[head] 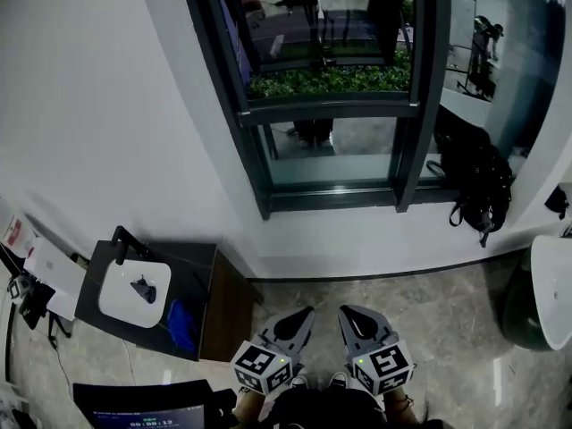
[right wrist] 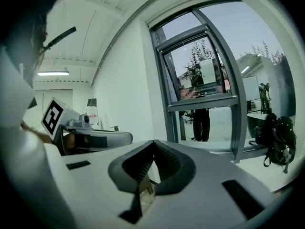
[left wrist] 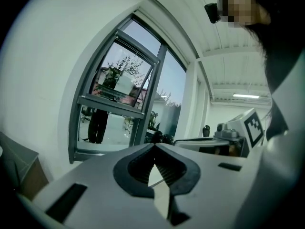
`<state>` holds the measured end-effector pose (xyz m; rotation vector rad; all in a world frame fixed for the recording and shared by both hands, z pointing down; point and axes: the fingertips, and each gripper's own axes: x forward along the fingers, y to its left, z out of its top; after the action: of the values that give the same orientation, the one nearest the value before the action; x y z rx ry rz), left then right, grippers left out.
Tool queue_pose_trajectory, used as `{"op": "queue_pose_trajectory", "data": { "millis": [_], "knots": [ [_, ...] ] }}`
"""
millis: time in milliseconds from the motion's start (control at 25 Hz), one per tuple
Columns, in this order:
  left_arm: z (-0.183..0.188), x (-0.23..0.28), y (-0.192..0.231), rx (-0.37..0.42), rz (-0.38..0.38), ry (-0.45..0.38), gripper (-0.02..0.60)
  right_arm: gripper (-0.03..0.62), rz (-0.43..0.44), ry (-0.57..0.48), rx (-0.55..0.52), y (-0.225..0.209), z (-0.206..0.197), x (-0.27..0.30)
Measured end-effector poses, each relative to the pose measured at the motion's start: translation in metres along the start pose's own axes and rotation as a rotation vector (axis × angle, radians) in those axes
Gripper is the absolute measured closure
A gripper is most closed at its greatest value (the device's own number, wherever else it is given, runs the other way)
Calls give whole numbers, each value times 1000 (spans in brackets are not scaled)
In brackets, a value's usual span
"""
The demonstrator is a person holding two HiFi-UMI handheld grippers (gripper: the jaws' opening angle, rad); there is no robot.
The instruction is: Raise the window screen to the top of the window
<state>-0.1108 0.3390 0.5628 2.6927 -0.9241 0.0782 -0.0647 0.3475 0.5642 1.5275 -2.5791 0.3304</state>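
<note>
The window (head: pixel 331 105) has a dark grey frame, set in the white wall ahead of me, with a horizontal bar (head: pixel 329 108) across its middle and a lower pane (head: pixel 332 157) beneath. I cannot make out a screen apart from the glass. My left gripper (head: pixel 306 315) and right gripper (head: pixel 345 313) hang side by side low in the head view, well short of the window and touching nothing. Both are shut and empty. The left gripper (left wrist: pixel 153 146) faces the window (left wrist: pixel 114 113) from the left. The right gripper (right wrist: pixel 153 142) sees the window (right wrist: pixel 205 94) to its right.
A dark side table (head: pixel 201 271) stands against the wall at the left, bearing a white tray (head: pixel 121 298) and a blue cloth (head: pixel 183 324). A black backpack (head: pixel 478 181) rests on the sill at the right. A white rounded object (head: pixel 550 284) is at the far right.
</note>
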Motion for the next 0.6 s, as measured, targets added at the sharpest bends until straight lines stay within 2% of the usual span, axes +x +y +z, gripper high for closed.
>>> {"op": "queue_pose_trajectory", "data": {
  "millis": [120,320,600],
  "knots": [
    [0,-17,11,-3,2,1,580,585,4,-4,-6,18,1,6],
    [-2,-34,19,11,-16,4,580,585,3,-7,57,39,1,14],
    [-3,-47,39,23,-2,8,580,585,-8,2,50,56,-3,26]
  ]
}}
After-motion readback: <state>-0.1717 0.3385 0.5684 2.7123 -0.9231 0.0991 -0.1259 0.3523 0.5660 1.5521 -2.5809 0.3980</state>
